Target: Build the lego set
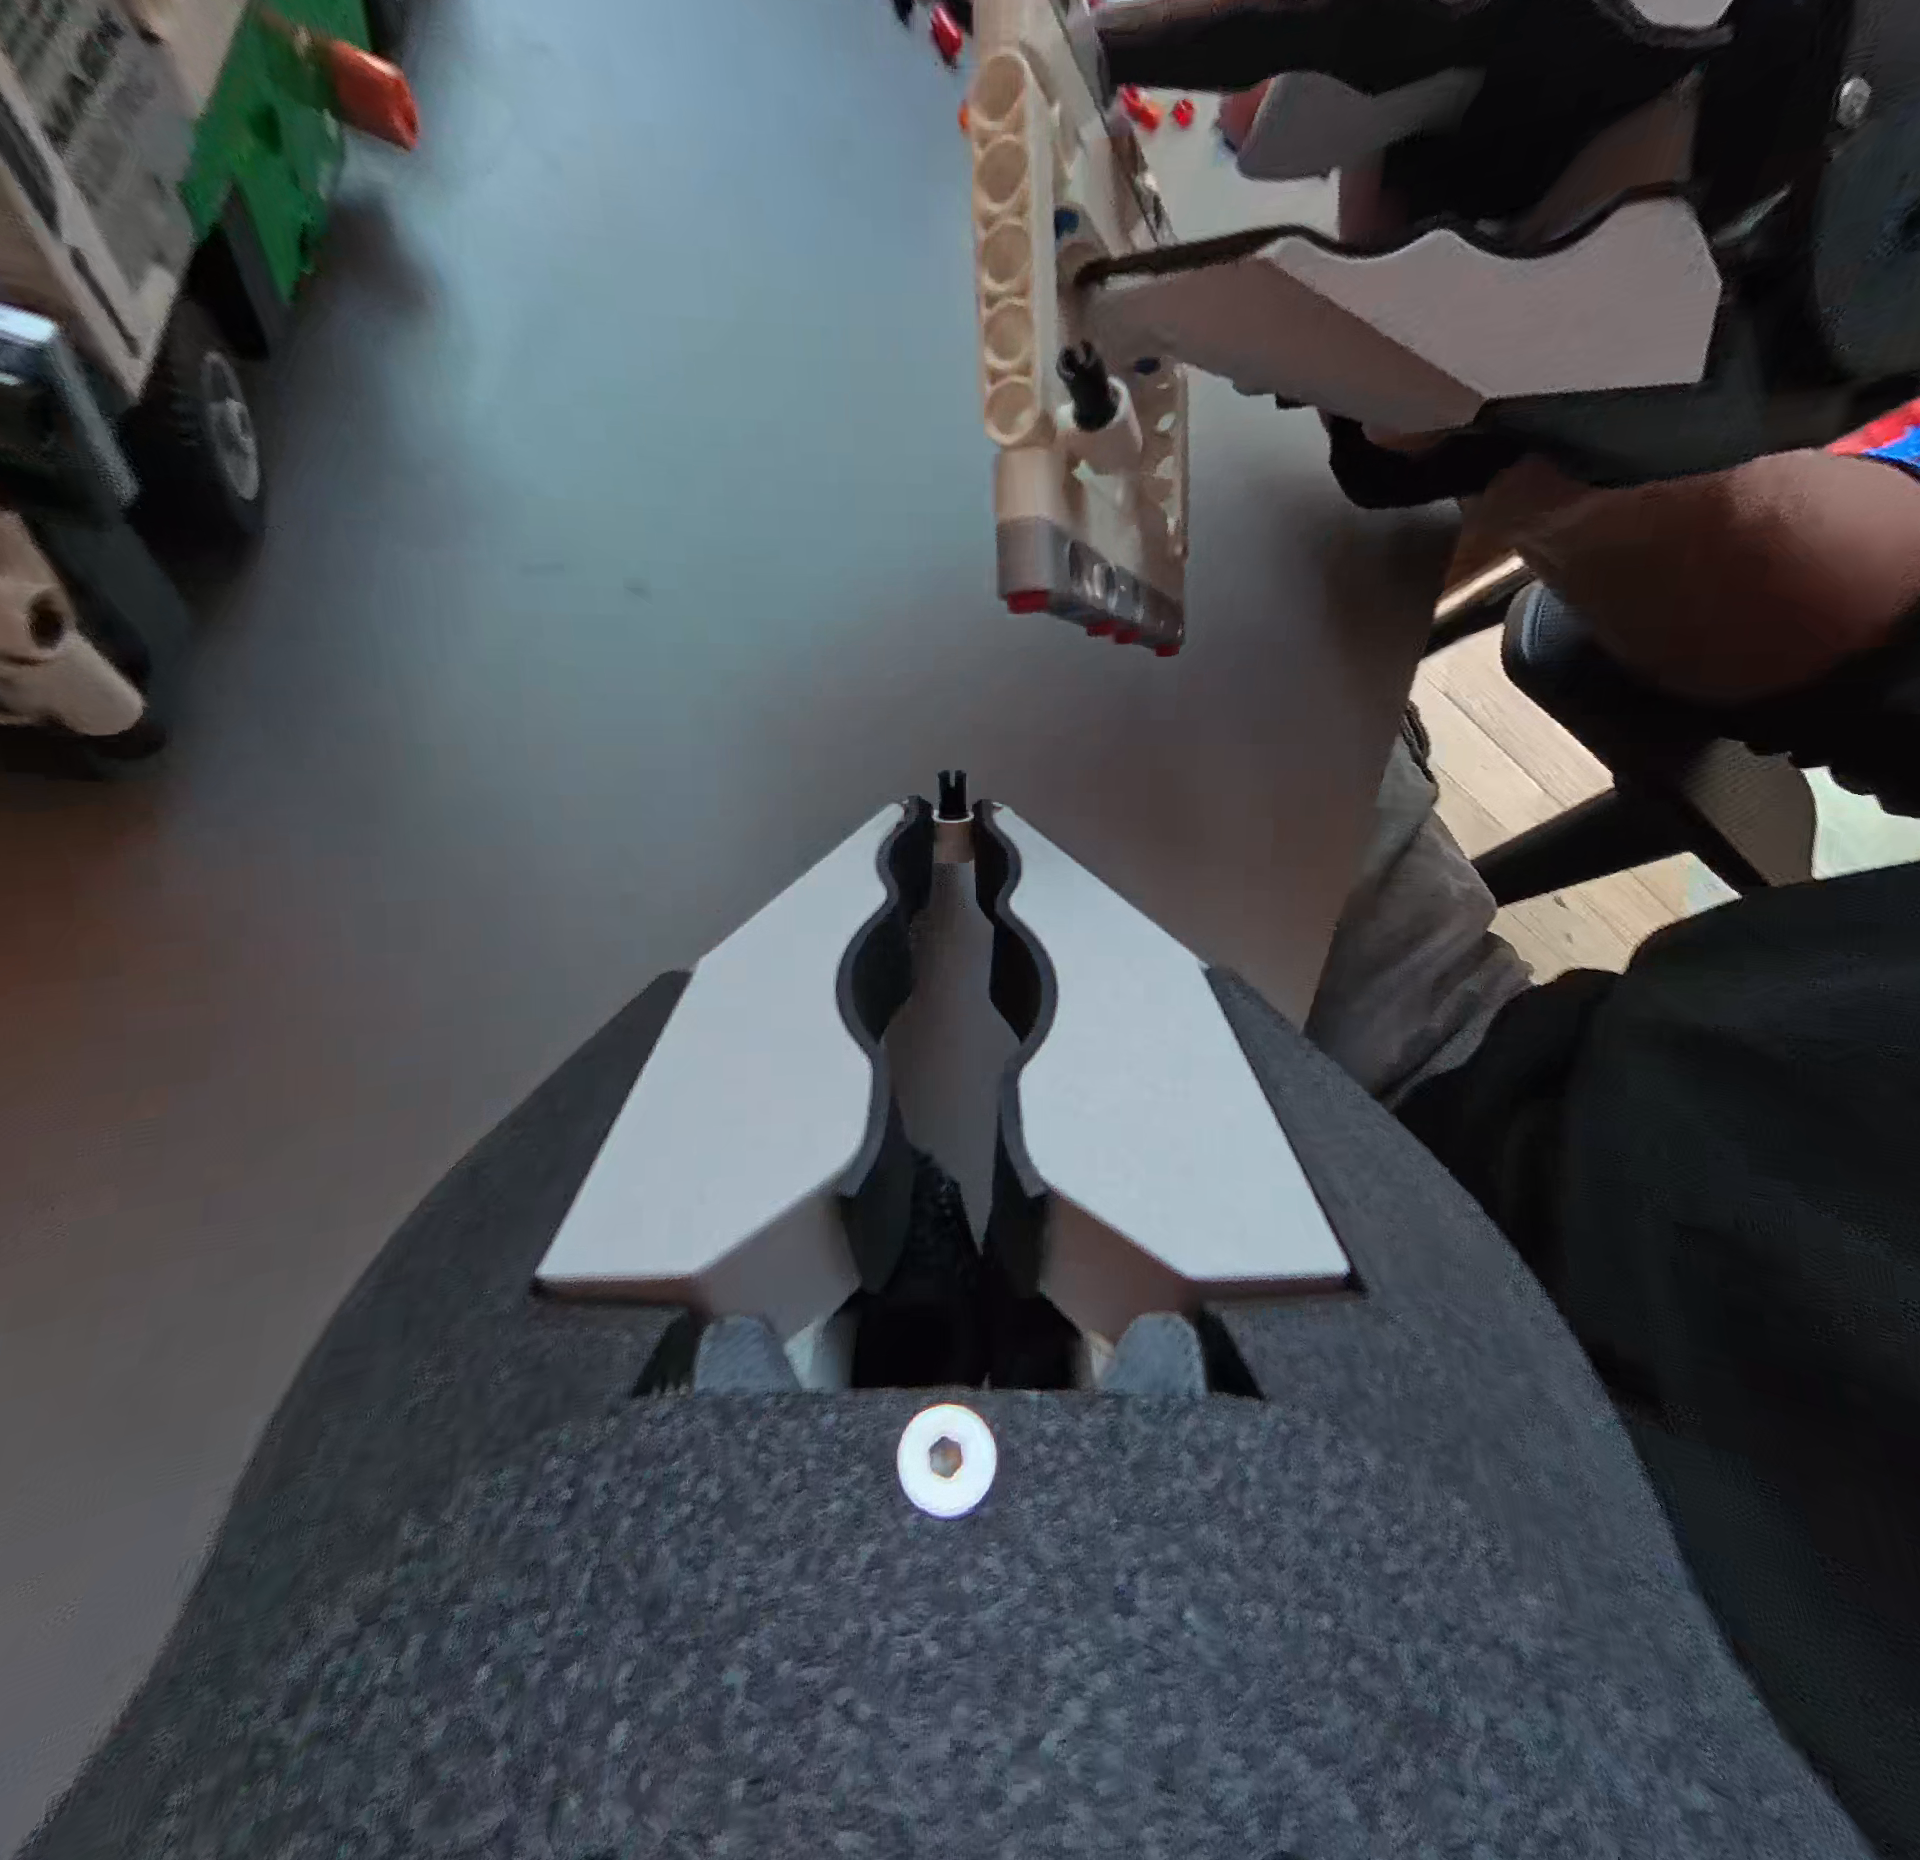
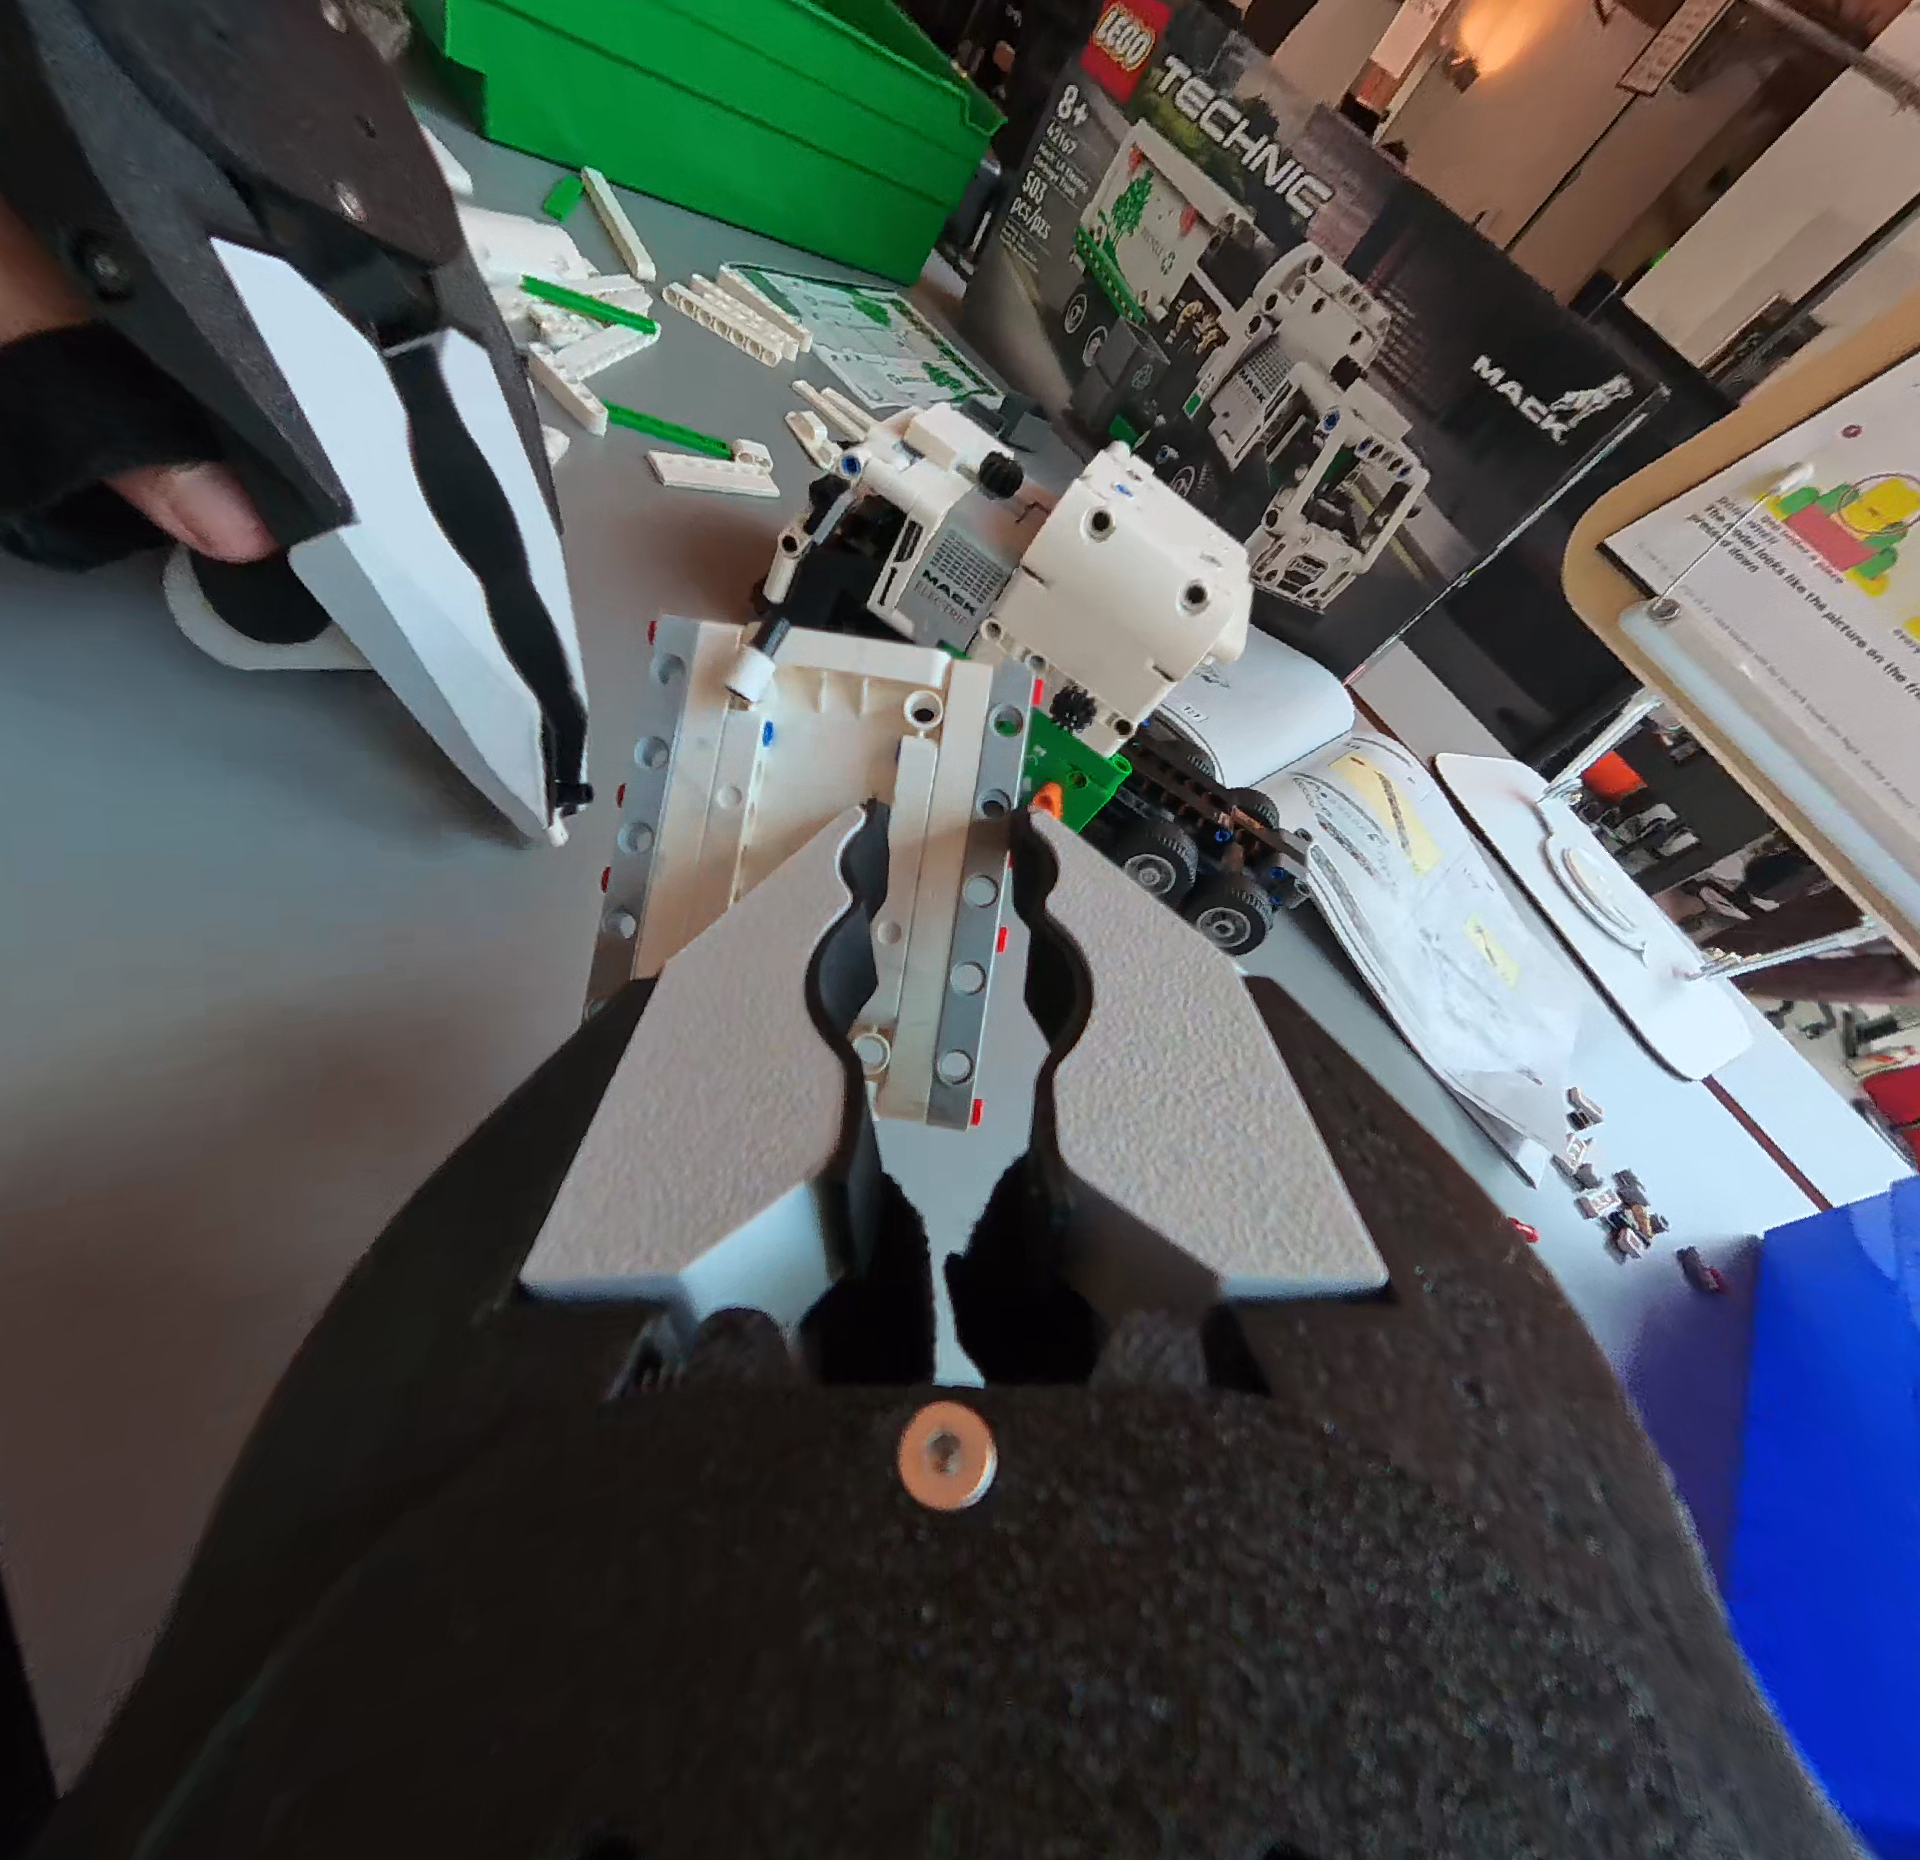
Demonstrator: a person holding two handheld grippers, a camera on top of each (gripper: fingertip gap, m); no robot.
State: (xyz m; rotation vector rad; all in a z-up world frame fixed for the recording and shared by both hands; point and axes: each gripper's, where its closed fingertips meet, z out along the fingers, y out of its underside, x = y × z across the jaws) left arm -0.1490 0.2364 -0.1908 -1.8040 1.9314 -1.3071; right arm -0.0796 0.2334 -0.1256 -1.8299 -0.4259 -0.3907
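Note:
My left gripper (image 1: pixel 948 815) is shut on a small black pin (image 1: pixel 948 784) with a pale sleeve, which sticks out past the fingertips. It hovers over the grey table (image 1: pixel 623 460). My right gripper (image 2: pixel 940 823) is shut on a white-and-grey panel assembly (image 2: pixel 935 979) with red pin ends, held above the table. In the left wrist view the panel (image 1: pixel 1023 252) hangs upright from the right gripper (image 1: pixel 1091 163), ahead and to the right of the pin. In the right wrist view the left gripper (image 2: pixel 561 802) is just left of the panel, apart from it.
A part-built white, green and black truck (image 2: pixel 1101 584) stands behind the panel, also in the left wrist view (image 1: pixel 156 252). Loose white and green beams (image 2: pixel 644 335), a green bin (image 2: pixel 707 75), the set's box (image 2: pixel 1299 252), an open booklet (image 2: pixel 1403 875), small dark parts (image 2: pixel 1610 1197) and a blue bin (image 2: pixel 1849 1447) surround it.

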